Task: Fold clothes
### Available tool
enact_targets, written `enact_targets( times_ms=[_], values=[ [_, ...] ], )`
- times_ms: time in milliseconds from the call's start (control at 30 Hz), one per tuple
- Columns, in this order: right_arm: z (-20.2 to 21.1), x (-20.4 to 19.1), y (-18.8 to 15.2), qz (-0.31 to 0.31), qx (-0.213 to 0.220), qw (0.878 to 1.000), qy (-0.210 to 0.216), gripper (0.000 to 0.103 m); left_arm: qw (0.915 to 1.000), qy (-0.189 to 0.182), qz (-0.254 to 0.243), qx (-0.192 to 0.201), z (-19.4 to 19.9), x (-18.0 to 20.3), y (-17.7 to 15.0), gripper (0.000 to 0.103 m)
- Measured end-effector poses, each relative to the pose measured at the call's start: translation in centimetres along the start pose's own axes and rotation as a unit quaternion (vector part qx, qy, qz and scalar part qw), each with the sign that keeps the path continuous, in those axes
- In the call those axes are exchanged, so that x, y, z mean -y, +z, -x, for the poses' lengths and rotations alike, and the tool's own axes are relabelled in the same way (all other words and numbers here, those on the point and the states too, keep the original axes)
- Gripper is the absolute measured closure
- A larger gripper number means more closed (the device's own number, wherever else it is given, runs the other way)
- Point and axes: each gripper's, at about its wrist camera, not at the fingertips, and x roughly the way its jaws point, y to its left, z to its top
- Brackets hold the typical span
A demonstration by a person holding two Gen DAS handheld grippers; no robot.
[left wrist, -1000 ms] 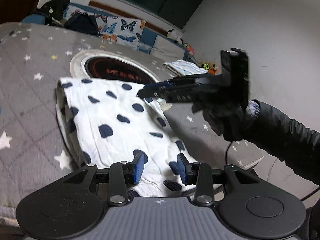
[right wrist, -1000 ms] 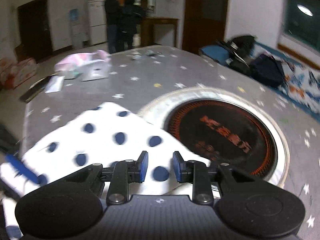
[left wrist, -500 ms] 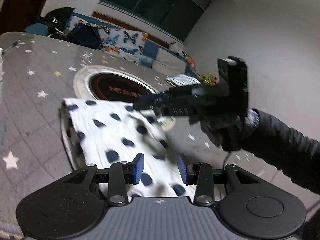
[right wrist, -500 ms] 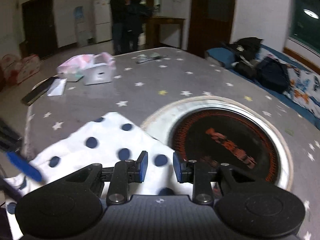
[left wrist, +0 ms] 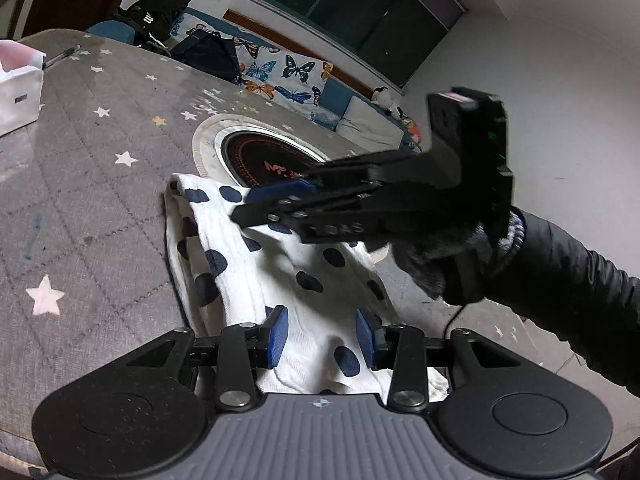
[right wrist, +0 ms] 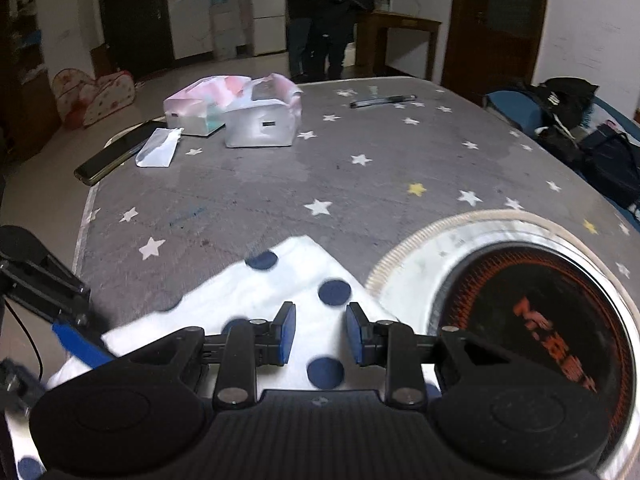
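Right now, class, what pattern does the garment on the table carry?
White with dark navy polka dots: the garment, shown best in the left wrist view.

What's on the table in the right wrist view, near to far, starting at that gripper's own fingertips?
right gripper → polka-dot cloth → bare grey star-print table cover → silver box → pen near the far edge.
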Motion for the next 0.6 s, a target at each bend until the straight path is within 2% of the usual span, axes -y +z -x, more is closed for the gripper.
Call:
enact_targets(
  times_ms=[367, 533, 600],
  values=[
    [-3.6, 0.2, 2.4, 0.005, -0.001, 1.000, 0.007, 0.076, 1.0000, 0.003, 0.008, -0.002, 0.3, -0.2, -0.2, 0.063],
    [-2.4, 1.7, 2.5, -0.027, 0.007, 1.000, 0.010, 0.075, 1.0000, 0.008, 0.000, 0.005, 1.8, 0.3, -0.5, 0.061],
    [-1.4, 2.6, 1.8, -0.036, 0.005, 0.999, -0.001, 0.070, 0.9999, 0.012, -0.002, 0.006, 2.4, 0.6, -0.7, 0.060]
  ],
)
